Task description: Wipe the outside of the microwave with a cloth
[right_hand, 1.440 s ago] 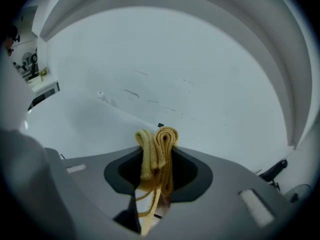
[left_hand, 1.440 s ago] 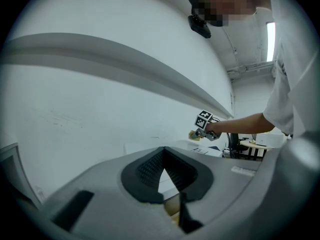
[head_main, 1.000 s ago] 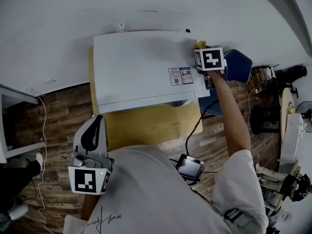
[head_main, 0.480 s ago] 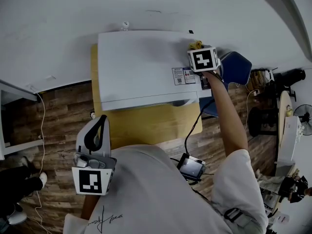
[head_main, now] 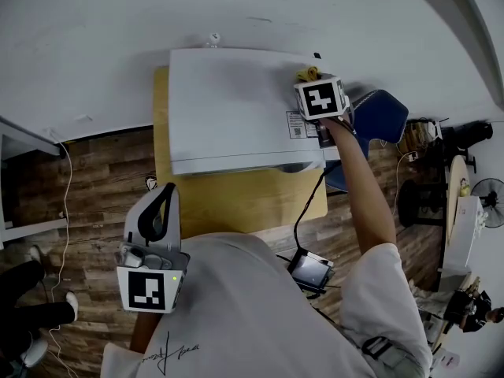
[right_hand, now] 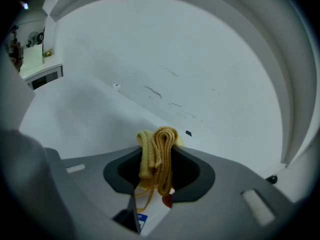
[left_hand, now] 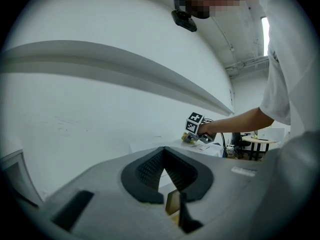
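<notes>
The right gripper [head_main: 312, 82] is clamping a folded yellow cloth [right_hand: 158, 151] against the microwave's [head_main: 232, 109] top, near its back right corner. The left gripper [left_hand: 163, 160] is hanging well in front of the microwave, jaws closed together on nothing.

Workroom: trailing cables [head_main: 298, 219], standing fan [head_main: 492, 201]
</notes>
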The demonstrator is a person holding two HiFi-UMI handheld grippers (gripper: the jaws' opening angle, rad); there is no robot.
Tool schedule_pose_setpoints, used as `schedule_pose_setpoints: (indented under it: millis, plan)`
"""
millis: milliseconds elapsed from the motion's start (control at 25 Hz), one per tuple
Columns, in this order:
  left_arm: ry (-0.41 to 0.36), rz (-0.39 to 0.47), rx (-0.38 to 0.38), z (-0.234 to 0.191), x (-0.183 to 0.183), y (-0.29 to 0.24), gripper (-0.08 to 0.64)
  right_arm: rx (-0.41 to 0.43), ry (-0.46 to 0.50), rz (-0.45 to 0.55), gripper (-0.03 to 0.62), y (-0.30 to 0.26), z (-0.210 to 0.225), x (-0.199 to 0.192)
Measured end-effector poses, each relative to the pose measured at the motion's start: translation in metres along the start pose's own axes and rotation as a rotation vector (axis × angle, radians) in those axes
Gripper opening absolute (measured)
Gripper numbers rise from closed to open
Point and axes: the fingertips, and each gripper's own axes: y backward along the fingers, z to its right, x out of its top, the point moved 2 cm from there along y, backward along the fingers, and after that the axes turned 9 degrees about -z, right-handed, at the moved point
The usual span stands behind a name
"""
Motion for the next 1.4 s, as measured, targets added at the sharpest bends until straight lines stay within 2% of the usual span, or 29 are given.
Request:
schedule_pose_setpoints:
  millis: [120,720,1400]
  plan:
    - [-0.024,0.004,-0.005,-0.002,0.000,0.002,-0.003,0.024,0.020,0.003,0.141,0.004,-0.013,0.006]
    - [0.030,0.026,0.016,-0.007,0.002,0.010,-0.003,0.095,0.106,0.063,0.144,0.021,-0.077,0.040]
    - [0.029,0.040,0.041,-0.015,0.003,0.021,-0.003,0.200,0.176,0.124,0.144,0.043,-0.148,0.078]
